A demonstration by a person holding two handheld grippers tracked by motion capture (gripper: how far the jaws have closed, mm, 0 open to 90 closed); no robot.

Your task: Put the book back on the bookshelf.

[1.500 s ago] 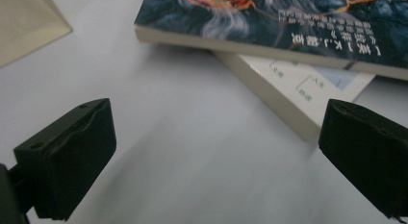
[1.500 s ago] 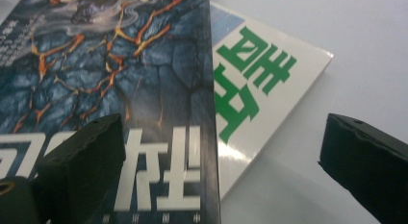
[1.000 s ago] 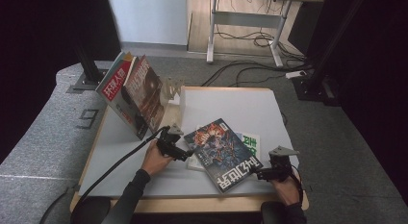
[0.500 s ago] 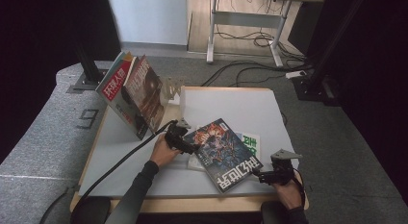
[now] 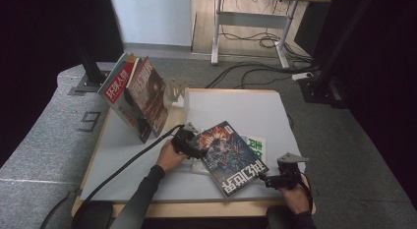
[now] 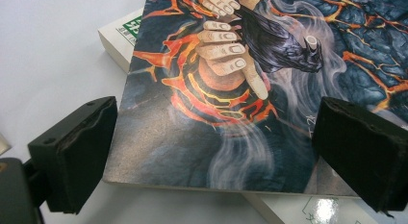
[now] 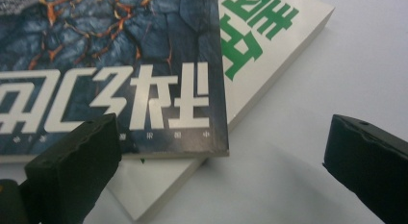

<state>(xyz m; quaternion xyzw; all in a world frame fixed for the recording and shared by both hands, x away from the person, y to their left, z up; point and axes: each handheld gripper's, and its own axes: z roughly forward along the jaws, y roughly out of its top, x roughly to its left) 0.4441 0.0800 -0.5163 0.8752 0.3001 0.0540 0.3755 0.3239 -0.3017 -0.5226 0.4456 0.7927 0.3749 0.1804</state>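
Item: lava-cover magazine (image 5: 227,157), atop white book (image 5: 255,146). Both claws gape: left claw (image 5: 195,149) at its ten-o'clock corner, right claw (image 5: 264,179) at four. Step: approach; next, pinch an edge.

We see our left gripper (image 6: 211,156) with its jaws spread wide at either side of the near edge of a dark magazine (image 6: 240,89) with a fiery cover. It lies on a white book (image 6: 118,39), far left; perhaps another white book (image 6: 308,209) sits beneath, near right, on the white table (image 6: 48,51).
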